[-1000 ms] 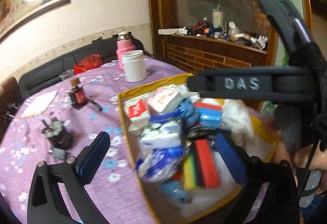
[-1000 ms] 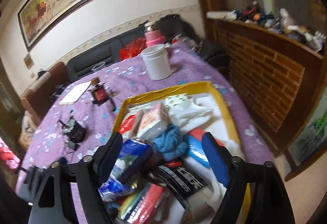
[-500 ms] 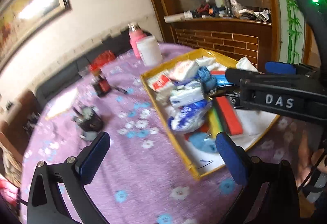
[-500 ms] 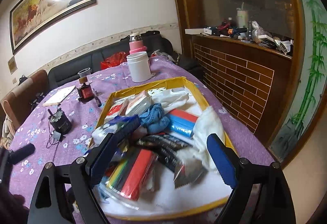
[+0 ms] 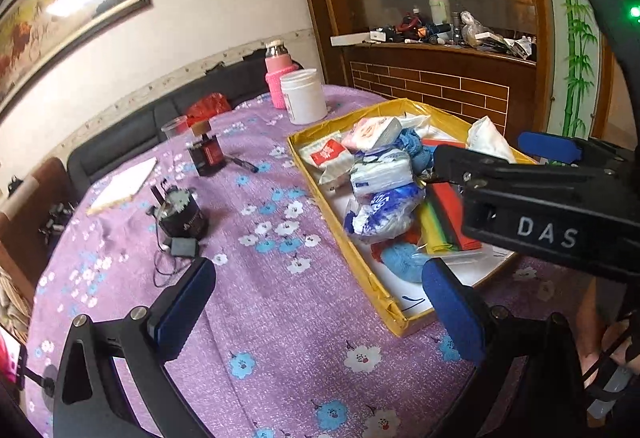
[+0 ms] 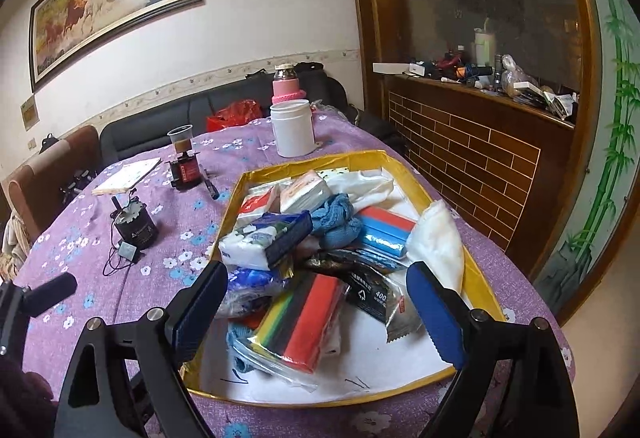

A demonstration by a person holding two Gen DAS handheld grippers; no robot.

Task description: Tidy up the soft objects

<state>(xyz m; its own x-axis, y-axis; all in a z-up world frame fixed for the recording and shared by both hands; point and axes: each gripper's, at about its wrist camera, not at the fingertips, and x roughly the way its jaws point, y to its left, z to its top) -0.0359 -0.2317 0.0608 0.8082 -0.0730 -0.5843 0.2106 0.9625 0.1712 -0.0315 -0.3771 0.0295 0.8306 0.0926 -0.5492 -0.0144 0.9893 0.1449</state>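
Observation:
A shallow yellow-rimmed box (image 6: 482,280) sits on the purple flowered tablecloth (image 5: 280,318); it also shows in the left wrist view (image 5: 360,270). It holds a pile of soft things: tissue packs (image 6: 264,238), a blue knitted cloth (image 6: 336,218), a rainbow sponge pack (image 6: 304,318), a white cloth (image 6: 436,238) and a black packet (image 6: 372,290). My right gripper (image 6: 318,314) is open and empty, above the box's near end. My left gripper (image 5: 320,302) is open and empty, over the cloth left of the box. The right gripper's body crosses the left wrist view (image 5: 540,198).
A white jar (image 6: 292,130) and a pink bottle (image 6: 286,82) stand behind the box. A dark red bottle (image 6: 184,170), a pen (image 6: 210,188), a notebook (image 6: 128,176) and a black pot with a cable (image 6: 134,228) lie left. A brick-fronted counter (image 6: 480,146) is on the right.
Both grippers have pulled back and up from the box. The view now takes in the whole box and more of the table. Both stay open and empty.

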